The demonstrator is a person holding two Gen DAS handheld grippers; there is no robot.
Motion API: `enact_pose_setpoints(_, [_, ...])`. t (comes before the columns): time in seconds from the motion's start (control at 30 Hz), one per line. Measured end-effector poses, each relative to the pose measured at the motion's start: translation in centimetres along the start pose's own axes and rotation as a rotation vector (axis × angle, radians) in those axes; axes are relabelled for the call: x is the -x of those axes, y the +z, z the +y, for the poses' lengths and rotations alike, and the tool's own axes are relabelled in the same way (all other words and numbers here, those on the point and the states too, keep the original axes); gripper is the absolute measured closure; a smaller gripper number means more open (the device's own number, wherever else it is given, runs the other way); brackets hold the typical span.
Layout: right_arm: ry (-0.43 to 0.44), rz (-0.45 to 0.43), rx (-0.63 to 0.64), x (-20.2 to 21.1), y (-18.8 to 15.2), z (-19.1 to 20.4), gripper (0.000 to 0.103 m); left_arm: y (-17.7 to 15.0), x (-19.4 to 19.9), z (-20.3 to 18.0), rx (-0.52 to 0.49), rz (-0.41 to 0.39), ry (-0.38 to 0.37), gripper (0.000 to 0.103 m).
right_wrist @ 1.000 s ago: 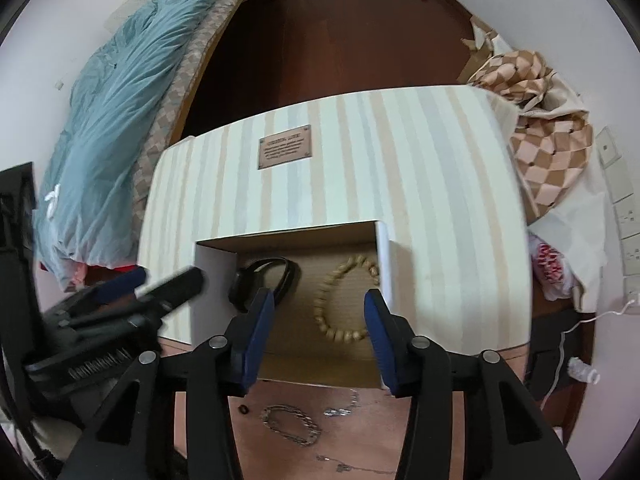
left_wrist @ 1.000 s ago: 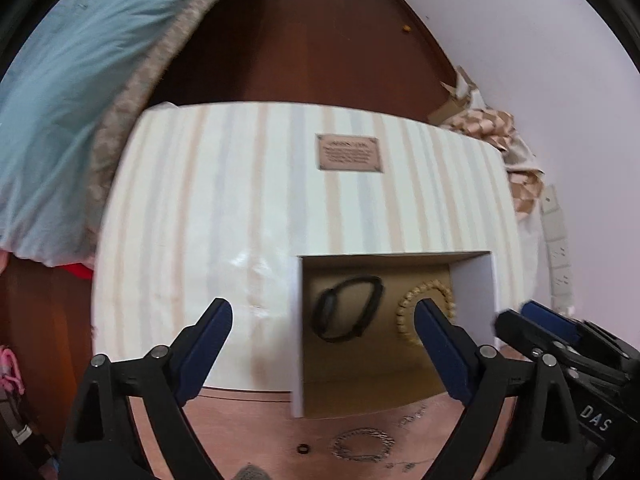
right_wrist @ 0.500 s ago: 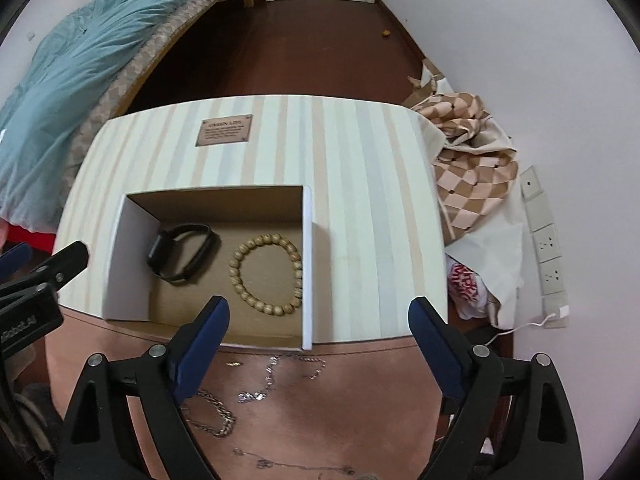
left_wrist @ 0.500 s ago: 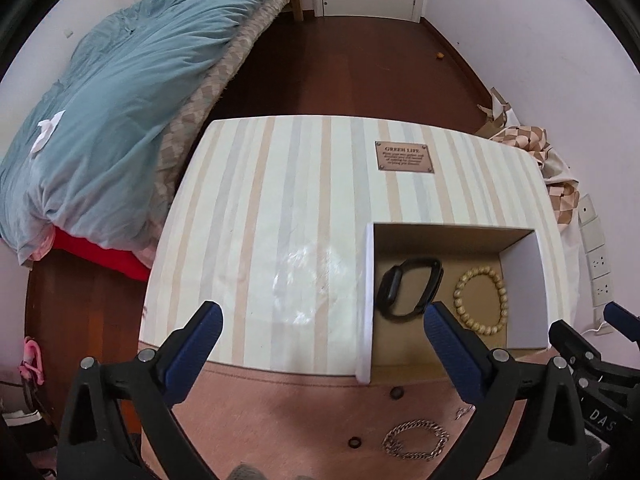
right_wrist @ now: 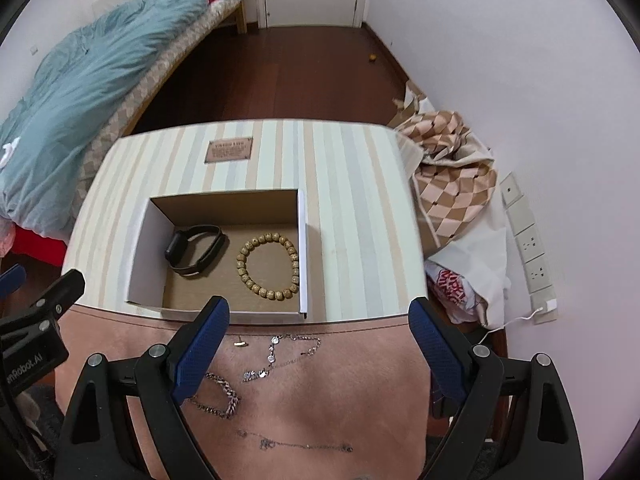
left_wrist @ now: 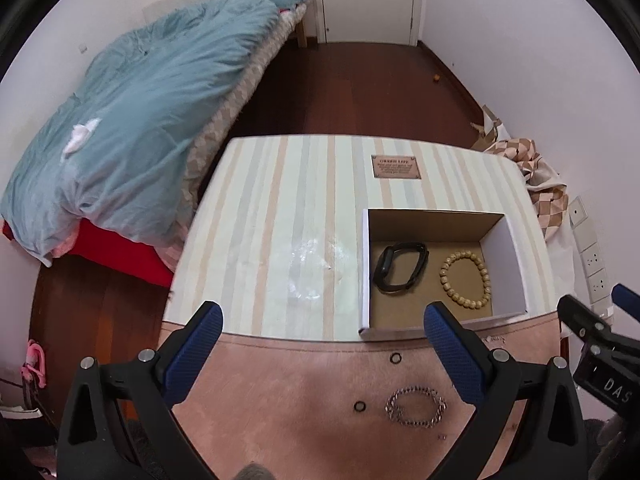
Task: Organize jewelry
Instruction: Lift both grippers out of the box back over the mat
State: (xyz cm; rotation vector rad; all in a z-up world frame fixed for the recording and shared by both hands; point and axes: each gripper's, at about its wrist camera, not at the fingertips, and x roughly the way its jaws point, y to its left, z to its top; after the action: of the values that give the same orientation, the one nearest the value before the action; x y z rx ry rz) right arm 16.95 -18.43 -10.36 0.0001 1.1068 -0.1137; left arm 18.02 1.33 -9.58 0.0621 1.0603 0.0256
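- In the open white cardboard box [right_wrist: 154, 216]: one black wristband [right_wrist: 195, 251], one wooden bead bracelet [right_wrist: 267, 266].
- On the pink mat [left_wrist: 304, 408]: one silver chain bracelet [left_wrist: 415, 407], two dark rings [left_wrist: 359, 406].
- Left gripper [left_wrist: 326, 356] and right gripper [right_wrist: 319, 342] – both spread wide, empty; the right's jaws just opened.

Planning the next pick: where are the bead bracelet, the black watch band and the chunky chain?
Bead bracelet [right_wrist: 267, 265]: right wrist view, on its left-side beads.
Black watch band [right_wrist: 176, 249]: right wrist view, on its face.
Chunky chain [left_wrist: 416, 407]: left wrist view, on its near links.
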Motion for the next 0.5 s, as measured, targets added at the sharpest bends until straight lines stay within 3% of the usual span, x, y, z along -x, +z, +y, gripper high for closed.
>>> enact_pose_setpoints(0.5, [0.027,-0.179,-0.039,11.5,-3.5,-1.9,0.011,-3.3,11.0,0.6,0.003,-0.159,-0.029,0.000])
